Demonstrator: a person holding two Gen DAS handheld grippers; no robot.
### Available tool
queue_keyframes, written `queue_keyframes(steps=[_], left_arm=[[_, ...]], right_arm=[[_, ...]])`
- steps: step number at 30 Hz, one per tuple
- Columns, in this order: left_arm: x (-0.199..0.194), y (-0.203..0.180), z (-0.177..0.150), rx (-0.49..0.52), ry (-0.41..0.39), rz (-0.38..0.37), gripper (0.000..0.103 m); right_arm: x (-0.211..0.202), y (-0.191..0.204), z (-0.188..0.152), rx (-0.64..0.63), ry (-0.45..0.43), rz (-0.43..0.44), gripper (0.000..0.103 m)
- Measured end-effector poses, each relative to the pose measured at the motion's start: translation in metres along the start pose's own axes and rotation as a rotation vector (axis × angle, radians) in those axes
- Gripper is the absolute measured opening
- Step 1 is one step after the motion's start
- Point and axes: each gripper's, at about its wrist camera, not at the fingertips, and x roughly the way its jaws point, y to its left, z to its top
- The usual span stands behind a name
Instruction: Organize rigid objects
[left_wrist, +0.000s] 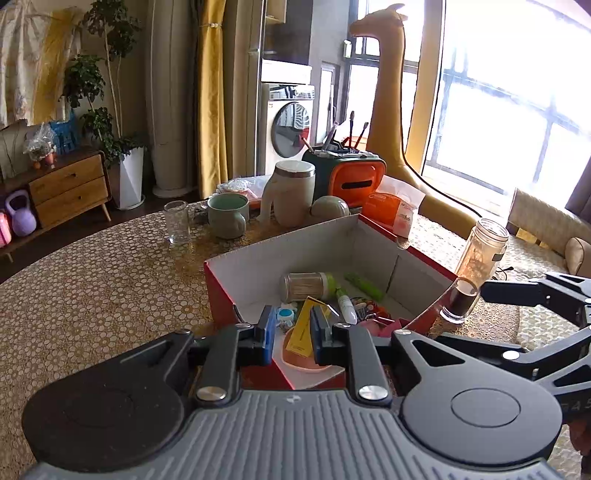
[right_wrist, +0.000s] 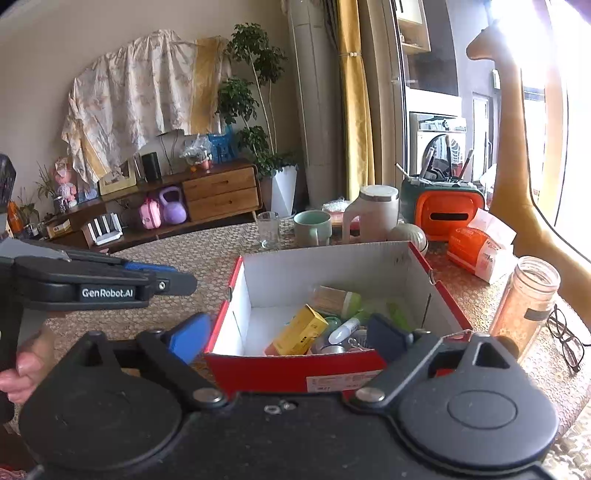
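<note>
A red shoebox with a white inside (left_wrist: 280, 254) (right_wrist: 332, 266) stands on the patterned table. In it lie a yellow carton (right_wrist: 299, 332), a toothpick jar with a green lid (left_wrist: 306, 286), a white tube (left_wrist: 347, 310) and other small items. My left gripper (left_wrist: 291, 328) hovers over the box's near corner, its blue pads a narrow gap apart with nothing between them. In the right wrist view the left gripper (right_wrist: 181, 283) sits left of the box, held by a hand. My right gripper (right_wrist: 290, 338) stands wide open and empty above the box's near wall.
Right of the box stand a tall clear jar (left_wrist: 484, 251) (right_wrist: 524, 302) and a small dark-filled glass (left_wrist: 460, 301); spectacles (right_wrist: 565, 336) lie beside them. Behind the box are a tumbler (left_wrist: 177, 221), a green mug (left_wrist: 227, 216), a white jug (left_wrist: 291, 192), an orange organiser (left_wrist: 354, 177) and a tissue pack (left_wrist: 391, 210).
</note>
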Motion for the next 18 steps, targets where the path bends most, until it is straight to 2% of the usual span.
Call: queue_keyframes(steps=[4,5,9,11,18], left_arm=[[-0.009,-0.001,-0.007,-0.014,-0.014,-0.006,0.056],[-0.012,-0.002,-0.009,-0.020,-0.021,-0.010,0.059],[-0.020,-0.004,-0.014,-0.019,-0.027,-0.022,0.061],[-0.024,-0.006,-0.016,-0.009,-0.042,-0.016,0.070],[-0.036,-0.007,-0.022,-0.022,-0.074,-0.024,0.085]], right_arm=[[-0.009,0.000,-0.002,0.020,-0.020,0.001,0.100],[-0.011,-0.001,-0.002,0.027,-0.027,0.005,0.101],[-0.018,0.001,-0.007,0.029,-0.043,0.005,0.103],[-0.020,0.002,-0.009,0.029,-0.049,-0.001,0.103],[-0.026,0.000,-0.016,0.044,-0.073,0.001,0.103]])
